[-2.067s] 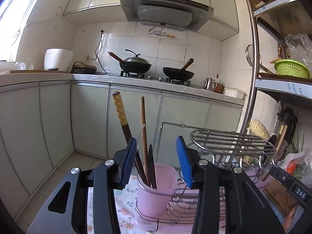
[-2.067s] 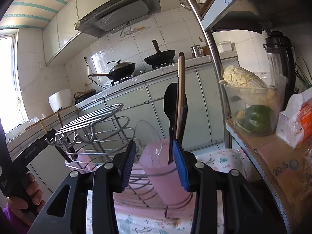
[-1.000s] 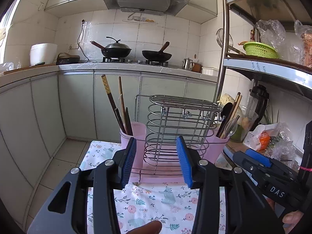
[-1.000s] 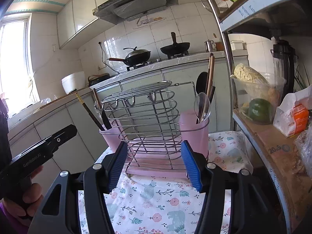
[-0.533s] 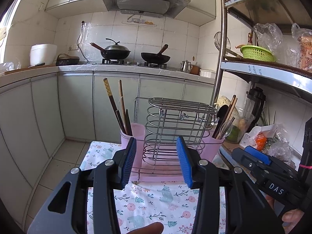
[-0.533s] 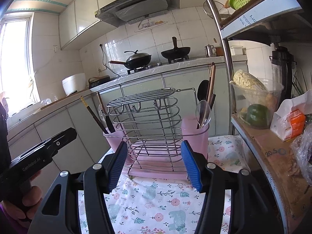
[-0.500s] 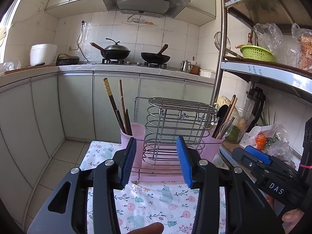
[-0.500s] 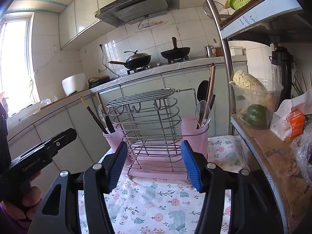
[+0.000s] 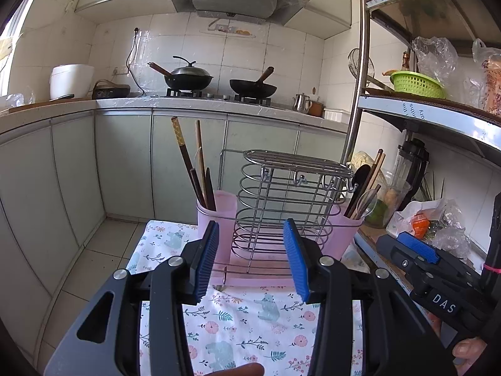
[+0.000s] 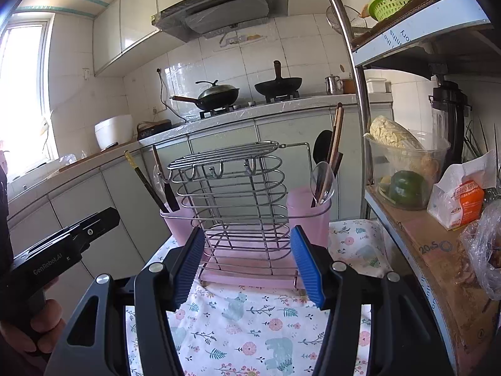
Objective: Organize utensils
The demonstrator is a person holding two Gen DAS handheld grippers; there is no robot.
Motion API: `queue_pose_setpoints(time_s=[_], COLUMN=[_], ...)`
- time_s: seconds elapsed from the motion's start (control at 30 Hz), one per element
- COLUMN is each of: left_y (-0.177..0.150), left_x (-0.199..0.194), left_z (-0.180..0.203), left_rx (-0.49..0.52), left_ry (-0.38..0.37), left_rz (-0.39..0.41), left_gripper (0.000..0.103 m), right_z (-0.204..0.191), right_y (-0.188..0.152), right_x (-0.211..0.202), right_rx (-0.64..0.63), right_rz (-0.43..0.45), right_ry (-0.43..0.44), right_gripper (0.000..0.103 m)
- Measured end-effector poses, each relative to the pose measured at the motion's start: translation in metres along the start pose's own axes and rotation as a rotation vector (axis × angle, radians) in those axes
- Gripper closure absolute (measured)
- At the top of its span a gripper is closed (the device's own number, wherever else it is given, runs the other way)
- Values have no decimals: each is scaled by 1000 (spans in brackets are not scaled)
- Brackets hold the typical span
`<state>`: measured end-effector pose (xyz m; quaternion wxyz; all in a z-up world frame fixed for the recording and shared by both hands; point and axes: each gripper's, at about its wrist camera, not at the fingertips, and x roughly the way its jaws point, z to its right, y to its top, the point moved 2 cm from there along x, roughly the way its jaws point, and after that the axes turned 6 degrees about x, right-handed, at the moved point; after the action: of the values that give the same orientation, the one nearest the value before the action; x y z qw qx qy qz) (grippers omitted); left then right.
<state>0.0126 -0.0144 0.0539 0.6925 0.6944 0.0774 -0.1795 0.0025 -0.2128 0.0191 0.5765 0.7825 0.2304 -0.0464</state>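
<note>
My left gripper [image 9: 252, 260] hangs with its jaws spread wide and nothing between them, and my right gripper [image 10: 247, 266] is parted and empty in the same way. Both point at the wire rack [image 9: 288, 206], which stands ahead of them on the floral cloth [image 9: 247, 316] covering the worktop, apart from either pair of pads.

A pink cup hangs at each end of the rack. The left cup [image 9: 216, 216] sits just past my left gripper's left pad and holds the chopsticks [image 9: 184, 156], which lean up and to the left, with some dark handles beside them. The right cup [image 10: 308, 216] sits just beyond my right gripper's right pad; in it stand a clear spoon [image 10: 322, 181], a black spoon [image 10: 322, 150] and brown sticks behind them.

To the right of the rack a shelf [image 10: 422, 238] carries a clear tub [image 10: 407, 169] of vegetables.
</note>
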Motion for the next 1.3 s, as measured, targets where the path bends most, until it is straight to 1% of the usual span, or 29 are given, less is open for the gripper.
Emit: queue_pose_setpoints(time_s=[0.97, 1.3], left_y=[-6, -9], left_x=[6, 7], left_z=[0, 0], left_rx=[-1, 3], left_ry=[6, 16], left_rz=[-31, -28], left_gripper=[60, 60], right_z=[3, 2], right_y=[-3, -3], right_x=[5, 6], right_rx=[-4, -5], right_rz=[-11, -20], right_ry=[-5, -10], right_gripper=[46, 46])
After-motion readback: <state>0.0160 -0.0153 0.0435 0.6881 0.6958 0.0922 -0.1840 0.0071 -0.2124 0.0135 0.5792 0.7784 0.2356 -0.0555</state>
